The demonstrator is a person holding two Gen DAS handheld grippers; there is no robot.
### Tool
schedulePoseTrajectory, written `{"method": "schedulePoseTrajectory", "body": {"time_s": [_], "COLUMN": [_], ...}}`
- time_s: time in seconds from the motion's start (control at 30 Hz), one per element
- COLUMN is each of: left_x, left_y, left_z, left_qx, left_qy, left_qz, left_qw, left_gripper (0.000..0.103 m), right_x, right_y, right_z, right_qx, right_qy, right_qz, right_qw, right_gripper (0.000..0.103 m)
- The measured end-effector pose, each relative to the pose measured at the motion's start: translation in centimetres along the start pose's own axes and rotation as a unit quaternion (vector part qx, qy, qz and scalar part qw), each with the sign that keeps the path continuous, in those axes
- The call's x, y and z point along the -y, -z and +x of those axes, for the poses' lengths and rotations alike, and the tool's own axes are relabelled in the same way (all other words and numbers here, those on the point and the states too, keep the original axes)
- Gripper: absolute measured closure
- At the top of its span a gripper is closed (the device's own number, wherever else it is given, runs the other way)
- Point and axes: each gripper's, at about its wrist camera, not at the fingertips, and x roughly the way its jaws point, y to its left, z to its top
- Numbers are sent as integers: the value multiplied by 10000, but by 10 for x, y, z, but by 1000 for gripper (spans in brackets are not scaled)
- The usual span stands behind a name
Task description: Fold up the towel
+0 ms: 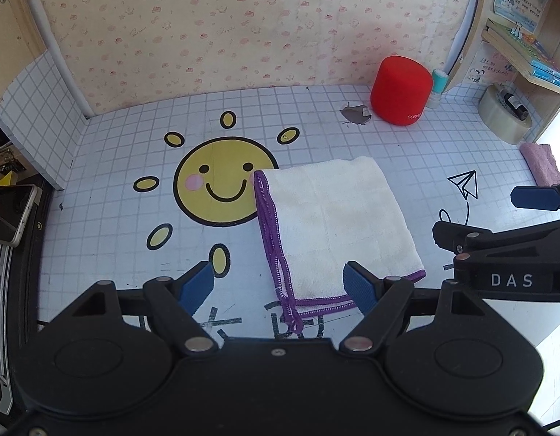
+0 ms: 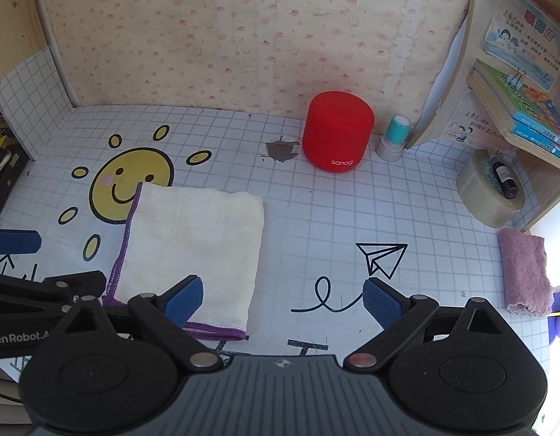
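The folded cream towel [image 1: 334,225] with purple stitching lies flat on the checked table [image 2: 352,218], just ahead of the left gripper [image 1: 280,283], whose blue fingers are spread apart with nothing between them. The right gripper [image 2: 283,298], marked "DAS", is likewise released, with the towel ahead to its left. Beyond stands a red speaker [image 2: 337,137] reading "sanag".

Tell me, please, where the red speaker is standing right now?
The red speaker stands at the back of the table against the wall, between a torn patch on its left and a teal-topped stamp on its right.
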Motion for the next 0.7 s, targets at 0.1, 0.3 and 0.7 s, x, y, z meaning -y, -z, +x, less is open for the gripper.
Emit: {"method": "schedulePoseTrajectory", "body": {"time_s": [0.1,0.3,0.7], "left_x": [-1,-3,1], "left_y": [1,2,12], "left_z": [1,1,-2], "left_qx": [-30,-60,-54], "left_qy": [-35,-63,-91], "left_qz": [-18,-31,131], "left_qw": [10000,10000,9999], "left_gripper": [24,24,24], "right_x": [-1,-1,-2], "right_y": [-1,-1,6], "right_z": [0,0,-4], "right_qx": [-3,-7,-39], "right_qy": [-3,-29,-75], "right_qz": [5,25,22], "right_qw": [10000,10000,10000], "right_gripper": [8,8,8]}}
